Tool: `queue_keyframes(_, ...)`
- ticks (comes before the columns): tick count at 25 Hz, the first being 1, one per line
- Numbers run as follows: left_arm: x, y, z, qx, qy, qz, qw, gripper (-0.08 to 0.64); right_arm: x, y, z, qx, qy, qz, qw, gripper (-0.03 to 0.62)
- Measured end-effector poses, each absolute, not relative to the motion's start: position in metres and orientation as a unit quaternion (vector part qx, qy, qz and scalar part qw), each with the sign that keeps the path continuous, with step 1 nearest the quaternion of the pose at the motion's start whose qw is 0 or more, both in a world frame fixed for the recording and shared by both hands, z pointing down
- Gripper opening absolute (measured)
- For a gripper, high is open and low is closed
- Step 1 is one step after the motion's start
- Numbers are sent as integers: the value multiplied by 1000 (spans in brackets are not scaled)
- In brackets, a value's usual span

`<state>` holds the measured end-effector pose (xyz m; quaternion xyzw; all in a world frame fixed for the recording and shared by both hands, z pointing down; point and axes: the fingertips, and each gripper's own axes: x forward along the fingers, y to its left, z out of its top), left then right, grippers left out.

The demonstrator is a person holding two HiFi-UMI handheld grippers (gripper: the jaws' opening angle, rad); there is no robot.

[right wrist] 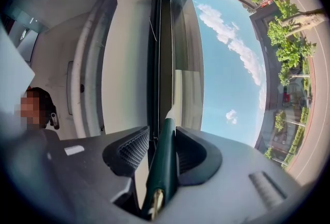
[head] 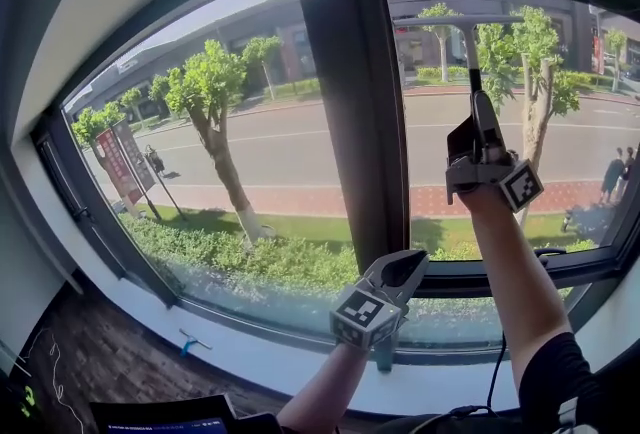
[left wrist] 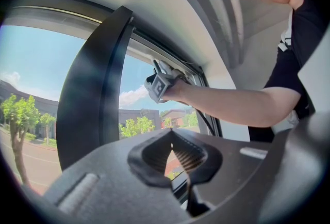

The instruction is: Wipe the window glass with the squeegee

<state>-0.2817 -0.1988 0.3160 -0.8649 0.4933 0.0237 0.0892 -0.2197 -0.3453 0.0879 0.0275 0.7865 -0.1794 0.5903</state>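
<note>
dark green squeegee (head: 471,57) handle sits clamped in the right gripper (head: 487,144), arm stretched straight up, blade near the top of the right window glass (head: 430,147). left gripper (head: 402,272) hovers low above the sill (head: 260,354), forearm raised, jaws pinched together on nothing.

Head view: down-forward onto window glass (head: 250,162). Left gripper view: low, tilted up, near mullion (left wrist: 93,94). Right gripper view: high, skyward. Shared head/left: mullion.

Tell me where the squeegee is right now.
In the head view, the dark green-handled squeegee stands upright at upper right, held by the right gripper, its blade near the right pane's top.
</note>
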Motion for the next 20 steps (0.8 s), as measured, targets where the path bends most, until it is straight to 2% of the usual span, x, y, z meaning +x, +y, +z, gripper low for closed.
queue_keyframes(20,-272,-189,361,-872,488,13,45,2,-216,-332,163,3,790,-210,576,164)
